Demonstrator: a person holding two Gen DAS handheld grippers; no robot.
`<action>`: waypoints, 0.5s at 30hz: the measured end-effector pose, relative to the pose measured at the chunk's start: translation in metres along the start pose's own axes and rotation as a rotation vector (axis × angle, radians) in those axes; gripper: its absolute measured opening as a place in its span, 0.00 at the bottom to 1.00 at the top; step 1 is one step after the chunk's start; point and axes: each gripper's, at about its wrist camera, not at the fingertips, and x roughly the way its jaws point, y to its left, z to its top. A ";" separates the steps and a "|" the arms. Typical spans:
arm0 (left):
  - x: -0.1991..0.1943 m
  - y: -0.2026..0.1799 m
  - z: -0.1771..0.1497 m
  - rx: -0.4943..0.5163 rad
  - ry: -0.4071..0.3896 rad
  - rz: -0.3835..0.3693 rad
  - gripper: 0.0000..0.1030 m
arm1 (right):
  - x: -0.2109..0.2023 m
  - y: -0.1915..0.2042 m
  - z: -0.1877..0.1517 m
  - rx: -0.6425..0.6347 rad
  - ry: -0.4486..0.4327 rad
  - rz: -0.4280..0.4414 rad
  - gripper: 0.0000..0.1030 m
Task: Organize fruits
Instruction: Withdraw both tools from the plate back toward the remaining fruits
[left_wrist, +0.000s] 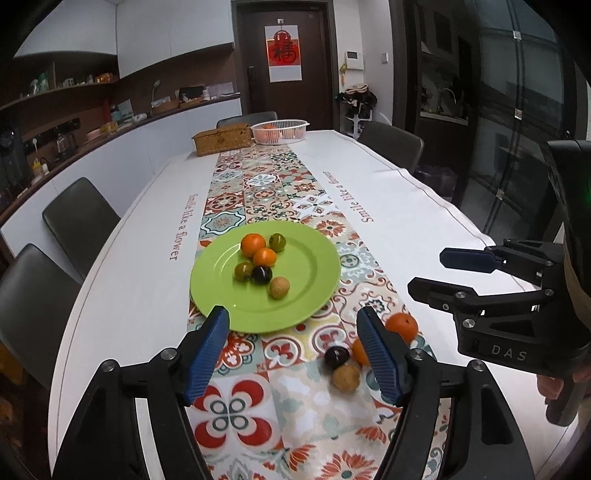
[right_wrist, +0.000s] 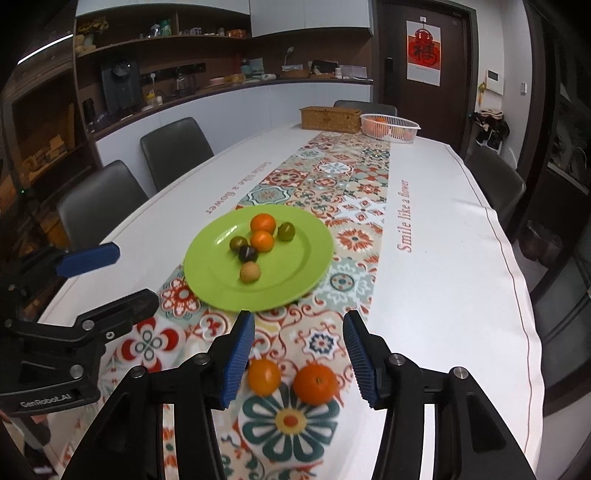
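Hovering low over the runner (left_wrist: 295, 424), both grippers empty, fingers spread wide. Right gripper (right_wrist: 298, 360) straddling two oranges: small orange (right_wrist: 263, 376) just beside the left finger, big orange (right_wrist: 315, 383) next to it, neither touched. Left gripper (left_wrist: 293, 354) above a loose cluster near its right finger: plum (left_wrist: 336, 356), brown fruit (left_wrist: 346, 378), the small orange half hidden behind the finger, the big orange beyond. Four fruits left on the cloth, then, judging by both views. Farther on, green plate (left_wrist: 310, 295) already loaded with six: two oranges, two greenish fruits, one dark plum, one tan fruit, bunched toward its middle. Roughly past halfway, if the plate is the goal. Far end of the table: wicker box (left_wrist: 221, 142) and white basket (left_wrist: 279, 130) with more oranges inside, untouched.
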 end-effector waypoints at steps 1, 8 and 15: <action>-0.001 -0.003 -0.003 0.002 0.004 0.001 0.69 | -0.001 -0.001 -0.003 -0.007 0.003 -0.001 0.49; 0.003 -0.016 -0.018 -0.015 0.045 -0.007 0.69 | -0.003 -0.009 -0.021 -0.030 0.030 0.006 0.49; 0.018 -0.024 -0.036 -0.033 0.098 -0.020 0.70 | 0.003 -0.011 -0.035 -0.074 0.073 0.010 0.49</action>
